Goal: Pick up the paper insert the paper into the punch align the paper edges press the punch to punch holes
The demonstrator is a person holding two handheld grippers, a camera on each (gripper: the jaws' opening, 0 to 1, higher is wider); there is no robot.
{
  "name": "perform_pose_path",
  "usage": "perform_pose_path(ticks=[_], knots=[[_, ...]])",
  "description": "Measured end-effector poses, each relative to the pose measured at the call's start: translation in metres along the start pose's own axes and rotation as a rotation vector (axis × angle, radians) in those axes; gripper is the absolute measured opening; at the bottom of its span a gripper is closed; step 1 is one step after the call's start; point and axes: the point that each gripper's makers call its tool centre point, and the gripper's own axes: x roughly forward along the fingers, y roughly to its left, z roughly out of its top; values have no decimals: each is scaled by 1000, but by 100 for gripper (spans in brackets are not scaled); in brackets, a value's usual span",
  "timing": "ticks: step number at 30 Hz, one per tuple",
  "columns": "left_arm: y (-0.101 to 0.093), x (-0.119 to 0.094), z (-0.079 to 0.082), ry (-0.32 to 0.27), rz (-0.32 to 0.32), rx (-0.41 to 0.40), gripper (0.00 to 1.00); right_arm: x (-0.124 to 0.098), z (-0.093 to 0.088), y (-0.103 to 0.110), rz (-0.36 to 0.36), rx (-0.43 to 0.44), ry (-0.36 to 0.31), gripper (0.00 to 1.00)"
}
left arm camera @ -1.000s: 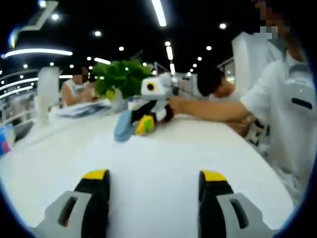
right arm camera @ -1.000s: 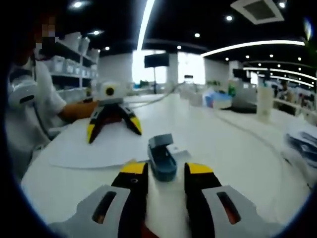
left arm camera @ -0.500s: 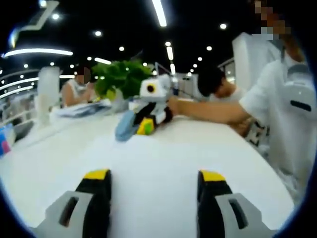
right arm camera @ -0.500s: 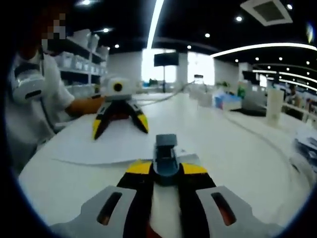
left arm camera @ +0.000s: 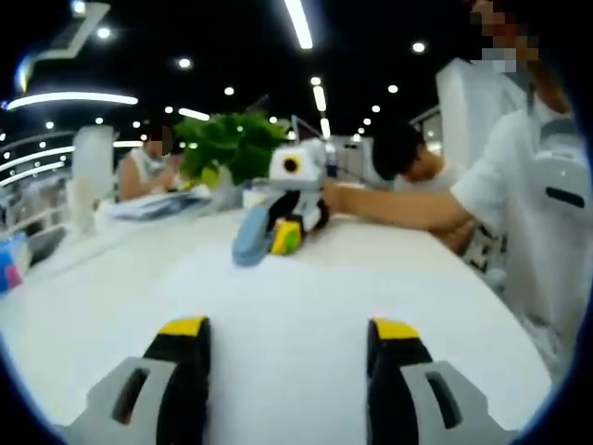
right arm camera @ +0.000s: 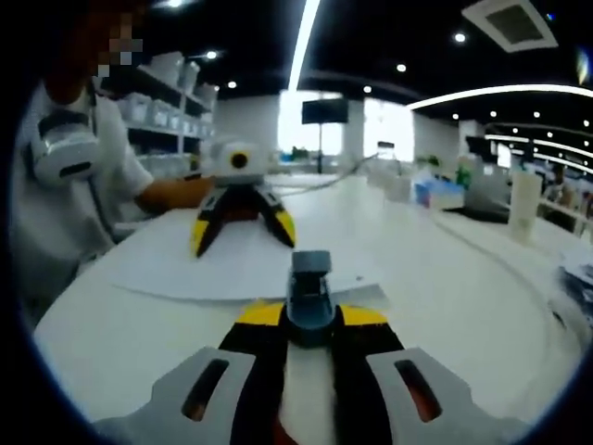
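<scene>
In the left gripper view, the left gripper (left arm camera: 289, 343) hovers low over the white paper (left arm camera: 278, 306) with its jaws spread wide and nothing between them, much as it was a second ago. Across the sheet, the right gripper (left arm camera: 285, 234) now carries the blue punch (left arm camera: 250, 236) a little further to the right than before, so the punch is being shifted along the far edge of the paper. Behind it stand a green plant (left arm camera: 227, 144) and a stack of papers (left arm camera: 148, 204); a person in white (left arm camera: 519, 204) reaches in from the right.

In the right gripper view, the right gripper (right arm camera: 310, 320) has closed: a second ago its jaws stood apart short of the punch (right arm camera: 309, 297), and now they pinch it by its sides. The punch sits at the near edge of the paper (right arm camera: 232, 269), on the worktop (right arm camera: 435, 269). Judging from this, the punch is being brought onto the sheet's edge, and alignment and pressing are not yet done. The left gripper (right arm camera: 241, 218) straddles the far side of the sheet, near enough to steady it. Nothing lies between punch and paper; shelves of bins (right arm camera: 153, 102) stand well apart.
</scene>
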Motion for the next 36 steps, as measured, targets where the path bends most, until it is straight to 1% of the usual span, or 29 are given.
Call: perform_pose_path(ticks=[6, 10, 15, 19, 25, 33, 36], knots=[[-5, 2, 1, 0, 0, 1, 69, 1, 0, 3, 6, -11, 0, 23], [-6, 2, 1, 1, 0, 1, 69, 1, 0, 9, 20, -18, 2, 23], [-13, 5, 1, 1, 0, 2, 69, -1, 0, 6, 19, -16, 1, 23], [-13, 5, 1, 1, 0, 1, 69, -1, 0, 10, 35, -23, 3, 23], [-17, 6, 1, 1, 1, 2, 69, -1, 0, 9, 30, -19, 3, 23], [-16, 6, 1, 0, 1, 2, 69, -1, 0, 8, 22, -7, 3, 23], [-15, 5, 1, 0, 0, 1, 69, 1, -2, 8, 19, 2, 17, 24]])
